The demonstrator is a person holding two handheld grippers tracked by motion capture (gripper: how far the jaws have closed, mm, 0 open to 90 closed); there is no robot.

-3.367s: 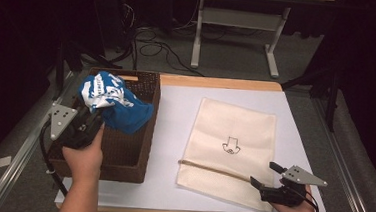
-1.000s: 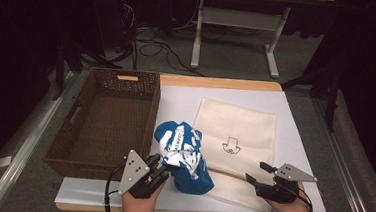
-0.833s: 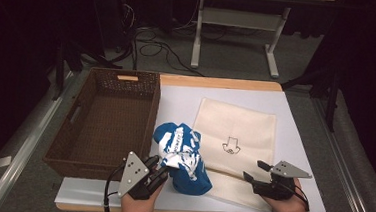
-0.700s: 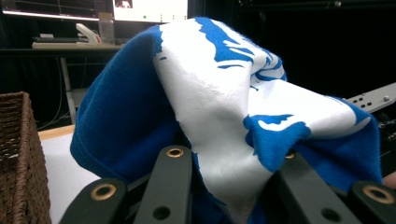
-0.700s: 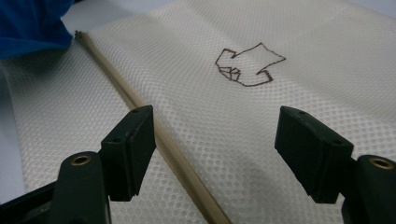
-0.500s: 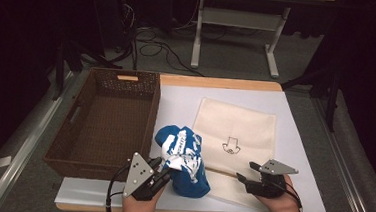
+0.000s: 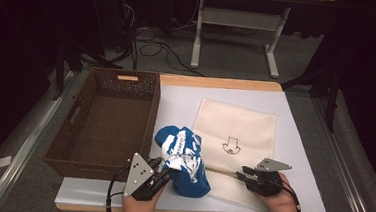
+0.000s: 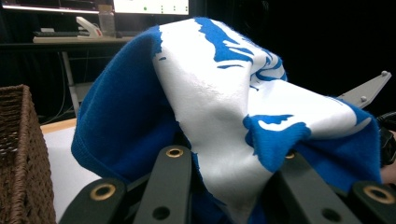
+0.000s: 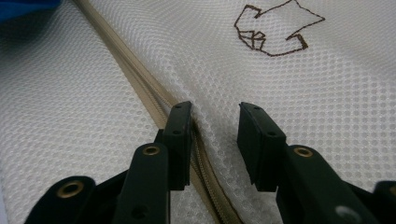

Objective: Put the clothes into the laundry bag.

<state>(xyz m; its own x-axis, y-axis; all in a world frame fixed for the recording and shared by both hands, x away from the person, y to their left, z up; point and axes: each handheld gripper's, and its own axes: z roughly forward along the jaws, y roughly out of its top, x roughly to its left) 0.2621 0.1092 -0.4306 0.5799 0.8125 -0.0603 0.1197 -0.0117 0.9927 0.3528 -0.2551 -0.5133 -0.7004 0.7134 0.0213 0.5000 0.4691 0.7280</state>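
Observation:
A crumpled blue garment with white print [image 7: 184, 161] [image 8: 210, 93] rests on the table near its front edge. My left gripper [image 7: 164, 172] [image 8: 231, 154] is shut on its lower folds. To the right lies a flat cream mesh bag [image 7: 234, 127] [image 9: 303, 93] with a small brown embroidered motif [image 9: 275, 30]. My right gripper [image 7: 241, 172] [image 9: 215, 116] sits low on the bag's near edge beside the tan zipper [image 9: 126, 60]. Its jaws have just been closing, with a ridge of mesh between them and a gap still showing.
A brown wicker basket [image 7: 153, 113] [image 8: 18, 154] stands at the left, right beside the garment. The white table top [image 7: 292, 158] ends close behind both hands. The other gripper's grey plate [image 8: 364, 88] shows behind the garment.
The left gripper carried the blue garment out of the basket to the table front. The right gripper slid left along the bag's near edge and its jaws narrowed.

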